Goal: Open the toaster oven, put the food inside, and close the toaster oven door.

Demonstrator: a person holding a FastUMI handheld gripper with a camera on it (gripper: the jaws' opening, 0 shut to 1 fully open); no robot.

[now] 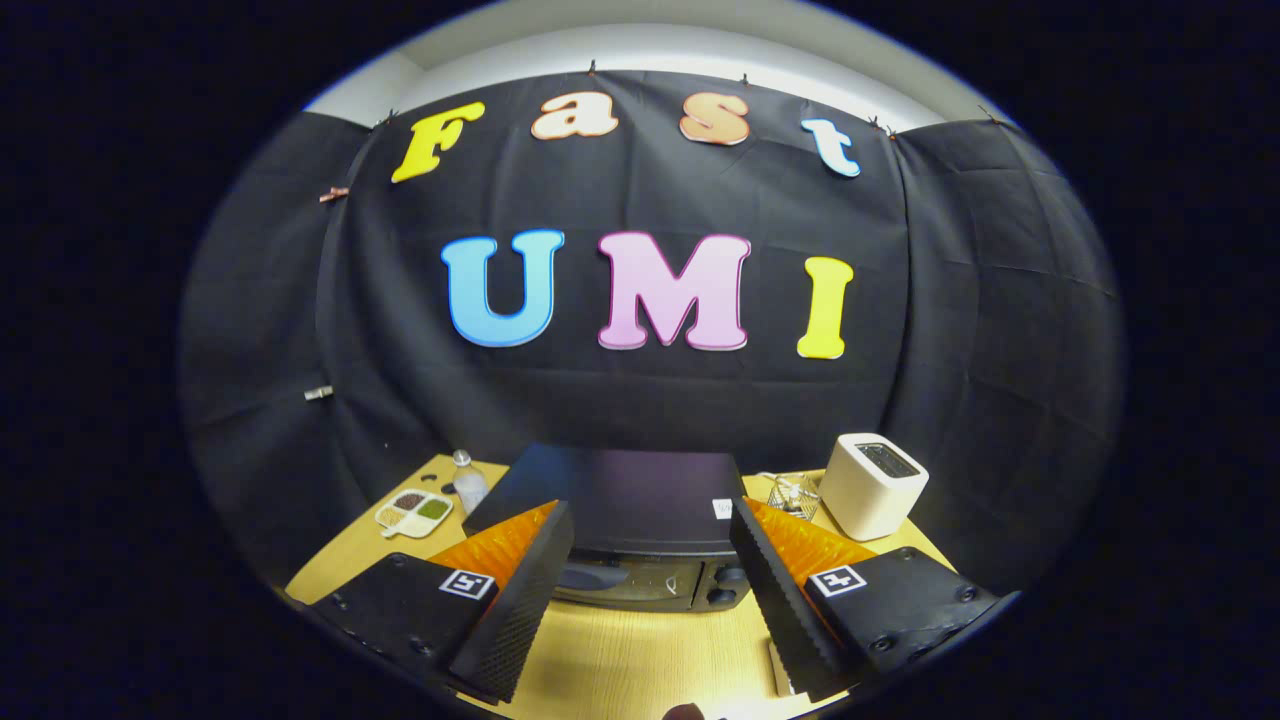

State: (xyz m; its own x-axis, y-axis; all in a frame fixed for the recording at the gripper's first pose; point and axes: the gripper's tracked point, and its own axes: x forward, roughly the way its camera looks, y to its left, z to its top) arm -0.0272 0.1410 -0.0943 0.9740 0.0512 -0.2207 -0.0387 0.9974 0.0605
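My bench [620, 660] is a pale wood-grain top, smooth and bare just under my tool. The biggest thing on it is the toaster oven [625, 510], a dark, flat-topped box standing toward the back edge at the middle, its door shut; the glossy front and two round knobs at its right end show between my fingers, just ahead of them. Near the back right corner stands a cream toaster [872, 485], a rounded block with a dark slot on top. Between it and the oven lies a small wire rack [790, 492], thin and shiny. Toward the back left corner sits a divided dish [415, 512], white with four compartments holding brown, green and pale grains or powders; I cannot tell which. Just beside it stands a small clear bottle [467, 482]. My gripper [650, 525] is spread wide, fingers apart with ribbed inner faces, grasping nothing.
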